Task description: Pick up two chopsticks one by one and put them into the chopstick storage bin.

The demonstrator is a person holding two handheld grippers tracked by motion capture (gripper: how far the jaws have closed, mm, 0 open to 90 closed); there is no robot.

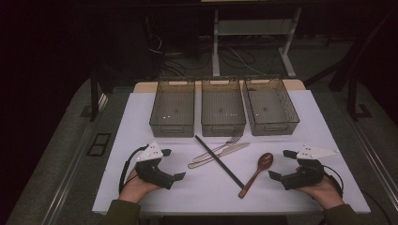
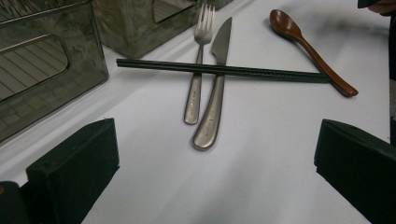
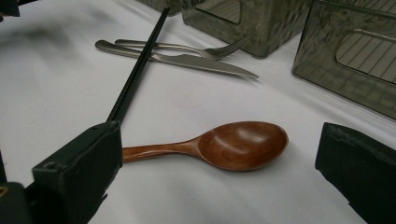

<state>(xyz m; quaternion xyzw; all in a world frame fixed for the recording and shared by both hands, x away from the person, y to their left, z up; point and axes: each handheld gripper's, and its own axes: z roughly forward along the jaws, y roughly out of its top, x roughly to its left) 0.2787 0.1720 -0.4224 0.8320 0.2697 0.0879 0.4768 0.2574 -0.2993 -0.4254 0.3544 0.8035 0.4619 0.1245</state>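
On the white table (image 1: 136, 140) lie a metal fork (image 1: 220, 146), a metal knife (image 1: 227, 151), a pair of black chopsticks (image 1: 219, 161) laid across both, and a brown wooden spoon (image 1: 259, 169). My left gripper (image 1: 173, 164) rests at the front left, open and holding nothing. In the left gripper view its jaws (image 2: 217, 156) frame the knife (image 2: 212, 102), fork (image 2: 197, 70) and chopsticks (image 2: 224, 70) farther off. My right gripper (image 1: 280, 164) rests at the front right, open, just right of the spoon. The spoon's bowl (image 3: 240, 144) lies ahead of the right gripper (image 3: 219, 161), untouched.
Three see-through grey bins stand side by side at the back of the table: left (image 1: 172, 127), middle (image 1: 223, 127), right (image 1: 276, 127). Beyond the table are a dark floor, cables and white desk legs (image 1: 216, 42). Bare table lies along the front between the grippers.
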